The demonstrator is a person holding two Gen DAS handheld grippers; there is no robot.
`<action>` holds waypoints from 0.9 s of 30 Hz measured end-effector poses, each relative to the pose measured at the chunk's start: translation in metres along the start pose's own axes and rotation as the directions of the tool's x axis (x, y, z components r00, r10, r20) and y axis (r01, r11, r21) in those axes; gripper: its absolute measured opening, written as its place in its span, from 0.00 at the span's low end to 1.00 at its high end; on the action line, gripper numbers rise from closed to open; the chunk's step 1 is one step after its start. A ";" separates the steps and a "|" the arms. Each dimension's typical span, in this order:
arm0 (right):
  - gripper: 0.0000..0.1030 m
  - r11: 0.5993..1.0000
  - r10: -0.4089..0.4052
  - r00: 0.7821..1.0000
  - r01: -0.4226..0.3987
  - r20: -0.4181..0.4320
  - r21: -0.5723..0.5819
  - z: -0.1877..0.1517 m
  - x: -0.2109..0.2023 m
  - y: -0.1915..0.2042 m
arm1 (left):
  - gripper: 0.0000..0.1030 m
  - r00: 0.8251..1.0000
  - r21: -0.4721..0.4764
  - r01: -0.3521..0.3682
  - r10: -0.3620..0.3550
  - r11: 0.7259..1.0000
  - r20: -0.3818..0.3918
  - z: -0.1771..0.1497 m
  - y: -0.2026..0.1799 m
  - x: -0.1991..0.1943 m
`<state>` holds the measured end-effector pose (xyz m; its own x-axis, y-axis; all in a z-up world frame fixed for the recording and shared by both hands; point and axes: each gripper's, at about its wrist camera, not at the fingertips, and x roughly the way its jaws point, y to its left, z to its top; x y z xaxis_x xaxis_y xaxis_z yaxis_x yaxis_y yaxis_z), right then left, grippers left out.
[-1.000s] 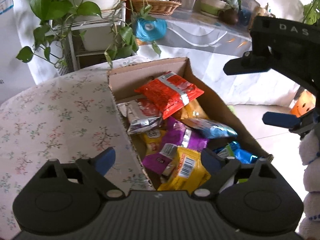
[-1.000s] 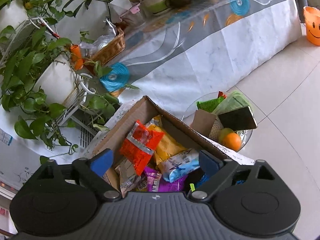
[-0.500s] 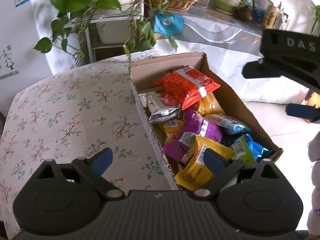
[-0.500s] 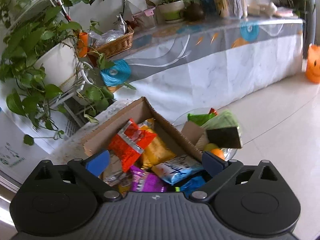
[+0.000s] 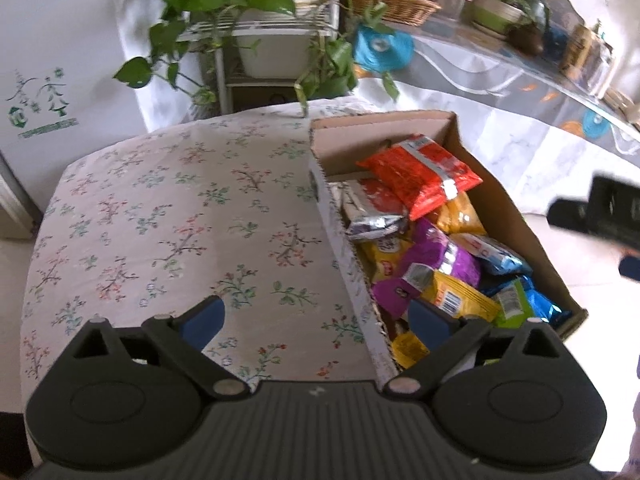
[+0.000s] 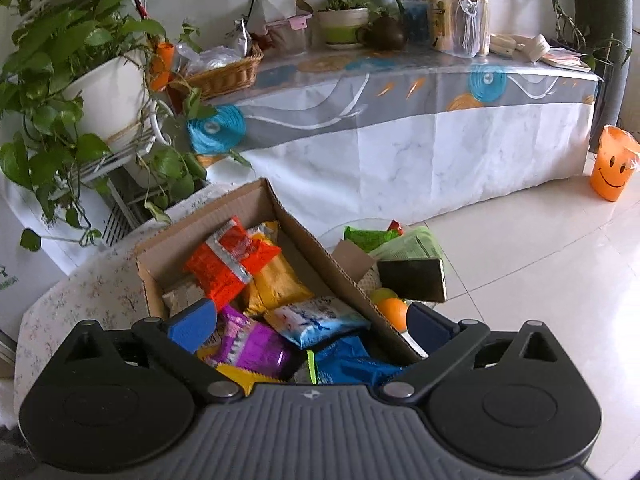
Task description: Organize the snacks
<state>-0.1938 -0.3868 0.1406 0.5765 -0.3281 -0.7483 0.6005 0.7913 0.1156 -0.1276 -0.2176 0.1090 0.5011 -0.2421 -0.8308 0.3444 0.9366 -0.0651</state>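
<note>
An open cardboard box [image 5: 500, 208] holds several snack packets: a red one [image 5: 420, 176] on top at the far end, a silver one [image 5: 372, 212], a purple one [image 5: 440, 256], a yellow one [image 5: 456, 300] and a light blue one [image 5: 496, 256]. My left gripper [image 5: 316, 316] hovers over the box's near left wall, its jaws opening with nothing gripped. My right gripper [image 6: 311, 324] hangs open above the box [image 6: 320, 256], over the purple packet [image 6: 252, 344] and the light blue packet [image 6: 316, 320], holding nothing. Its black housing [image 5: 608, 212] shows at the right edge of the left wrist view.
The box sits at the right edge of a table with a floral cloth [image 5: 180, 220]. Beyond it stand potted plants on a rack [image 5: 272, 40] and a long draped counter [image 6: 400, 140]. A low glass table carries an orange [image 6: 394, 312] and a dark box [image 6: 412, 280]. An orange smiley bucket [image 6: 612, 164] sits on the floor.
The left gripper has drawn back and to the left, showing more tablecloth, and its jaws have widened. The right gripper has rolled level and slid toward the right edge of the left view.
</note>
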 end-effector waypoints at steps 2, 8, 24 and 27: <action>1.00 1.000 -0.012 1.000 0.012 -0.004 -0.026 -0.002 0.001 0.003 | 0.97 1.000 -0.011 -0.017 0.017 1.000 0.004 0.002 0.002 -0.002; 1.00 0.988 -0.064 0.998 0.061 -0.018 -0.141 -0.008 0.007 0.015 | 0.98 0.998 -0.039 -0.061 0.062 0.997 0.014 0.006 0.006 -0.006; 1.00 0.989 -0.041 0.997 0.030 -0.070 -0.148 -0.009 0.012 0.019 | 0.99 0.994 -0.020 -0.112 0.112 0.994 -0.018 0.014 -0.001 0.001; 1.00 0.989 -0.037 0.996 0.025 -0.078 -0.147 -0.010 0.013 0.020 | 0.99 0.992 -0.016 -0.123 0.122 0.992 -0.024 0.014 -0.001 0.003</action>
<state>-0.1798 -0.3702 0.1270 0.5089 -0.3154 -0.8010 0.5269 0.8499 0.0001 -0.1154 -0.2232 0.1142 0.5202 -0.1194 -0.8457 0.2675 0.9631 0.0285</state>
